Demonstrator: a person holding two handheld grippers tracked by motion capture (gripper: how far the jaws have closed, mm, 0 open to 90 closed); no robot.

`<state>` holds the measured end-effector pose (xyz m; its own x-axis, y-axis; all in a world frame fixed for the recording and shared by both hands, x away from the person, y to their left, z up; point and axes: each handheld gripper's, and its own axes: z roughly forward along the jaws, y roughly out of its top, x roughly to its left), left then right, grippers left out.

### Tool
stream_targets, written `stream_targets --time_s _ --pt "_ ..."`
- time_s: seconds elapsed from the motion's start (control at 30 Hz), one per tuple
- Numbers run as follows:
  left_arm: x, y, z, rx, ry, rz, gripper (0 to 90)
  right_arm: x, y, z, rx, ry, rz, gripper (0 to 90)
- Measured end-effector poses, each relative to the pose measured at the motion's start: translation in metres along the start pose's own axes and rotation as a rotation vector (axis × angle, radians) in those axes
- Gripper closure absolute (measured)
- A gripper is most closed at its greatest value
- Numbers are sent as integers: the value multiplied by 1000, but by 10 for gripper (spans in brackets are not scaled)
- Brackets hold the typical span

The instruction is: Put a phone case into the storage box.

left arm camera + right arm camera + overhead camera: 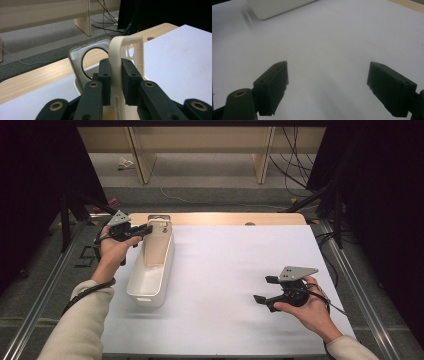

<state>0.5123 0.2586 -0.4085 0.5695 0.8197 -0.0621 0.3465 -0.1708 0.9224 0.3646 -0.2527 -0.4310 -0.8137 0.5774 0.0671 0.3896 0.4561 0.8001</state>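
White sheeting covered the tabletop. The left gripper had its jaws clamped on the thin edge of a cream phone case, upright over the white bin. Such a narrow pinch could let it twist loose. The right gripper idled, jaws wide and empty.

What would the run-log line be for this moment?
left hand-held gripper: shut on phone case, upright in white bin | right hand-held gripper: open, nothing between jaws, over white table
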Motion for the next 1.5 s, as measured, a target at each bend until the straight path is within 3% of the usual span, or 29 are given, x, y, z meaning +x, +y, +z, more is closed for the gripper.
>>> stream_targets --time_s 0.73,0.83,1.27,1.5 --pt "5 2 17 61 31 32 725 0 0 0 5 6 2 187" --pt "5 2 19 68 46 31 705 -1 0 0 6 7 1 187" --pt "1 9 22 147 153 102 557 -1 -1 1 7 10 -3 187" --pt "0 12 16 144 167 100 540 -1 0 0 8 9 -3 185"
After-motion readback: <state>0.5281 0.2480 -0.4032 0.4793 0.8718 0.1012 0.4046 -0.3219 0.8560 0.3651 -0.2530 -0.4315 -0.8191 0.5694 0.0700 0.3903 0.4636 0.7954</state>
